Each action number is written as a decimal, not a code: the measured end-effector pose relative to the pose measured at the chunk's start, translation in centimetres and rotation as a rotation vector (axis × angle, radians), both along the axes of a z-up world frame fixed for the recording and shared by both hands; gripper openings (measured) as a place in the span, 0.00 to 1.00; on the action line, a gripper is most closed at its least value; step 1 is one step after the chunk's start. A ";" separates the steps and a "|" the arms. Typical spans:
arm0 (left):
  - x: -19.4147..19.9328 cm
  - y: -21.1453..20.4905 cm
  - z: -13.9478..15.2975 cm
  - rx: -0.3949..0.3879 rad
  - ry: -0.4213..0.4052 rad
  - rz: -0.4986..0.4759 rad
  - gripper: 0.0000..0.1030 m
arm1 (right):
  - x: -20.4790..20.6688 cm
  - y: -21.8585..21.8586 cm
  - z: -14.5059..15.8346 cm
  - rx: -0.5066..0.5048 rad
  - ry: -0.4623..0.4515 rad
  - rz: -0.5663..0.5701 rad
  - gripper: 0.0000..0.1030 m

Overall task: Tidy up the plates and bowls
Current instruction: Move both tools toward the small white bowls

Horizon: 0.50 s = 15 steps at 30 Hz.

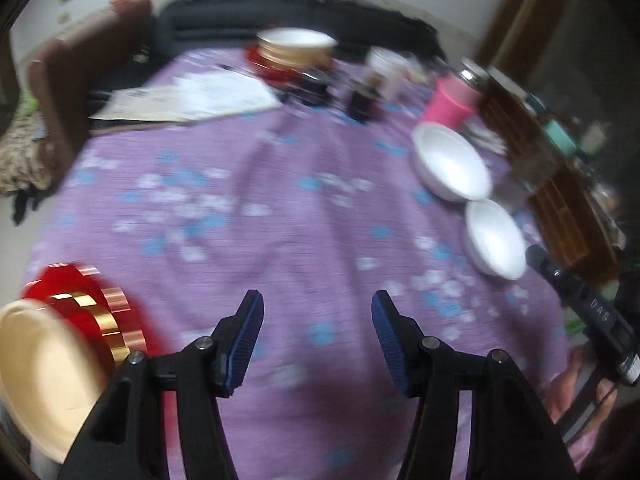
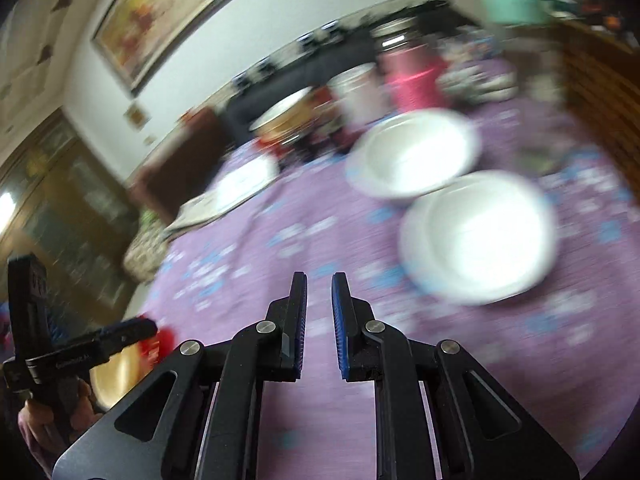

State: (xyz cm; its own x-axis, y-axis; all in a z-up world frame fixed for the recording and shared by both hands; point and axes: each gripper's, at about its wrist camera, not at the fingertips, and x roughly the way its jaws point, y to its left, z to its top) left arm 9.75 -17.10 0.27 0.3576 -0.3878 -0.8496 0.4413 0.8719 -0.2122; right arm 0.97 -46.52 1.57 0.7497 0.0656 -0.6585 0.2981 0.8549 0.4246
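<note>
Two white bowls sit side by side on a purple flowered tablecloth: the far bowl (image 1: pixel 451 168) (image 2: pixel 416 152) and the near bowl (image 1: pixel 495 245) (image 2: pixel 480 236). A gold-lined bowl on a red and gold plate (image 1: pixel 60 344) lies at the near left. A second gold bowl on a red plate (image 1: pixel 294 50) stands at the far side. My left gripper (image 1: pixel 318 312) is open and empty above the cloth. My right gripper (image 2: pixel 319 292) has its jaws a narrow gap apart and holds nothing, short of the near white bowl. Both views are blurred.
Papers (image 1: pixel 192 98) lie at the far left of the table (image 1: pixel 280 208). A pink cup (image 1: pixel 450 102), a dark jar (image 1: pixel 364 98) and a white cup (image 1: pixel 390 68) stand at the back. A brown chair (image 1: pixel 68 80) is at the left, wooden furniture (image 1: pixel 560 184) at the right.
</note>
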 end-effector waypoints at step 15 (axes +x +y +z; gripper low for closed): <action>1.5 -17.5 -3.5 0.077 0.024 -0.157 0.55 | -0.8 -15.6 -4.7 0.178 0.080 -0.245 0.12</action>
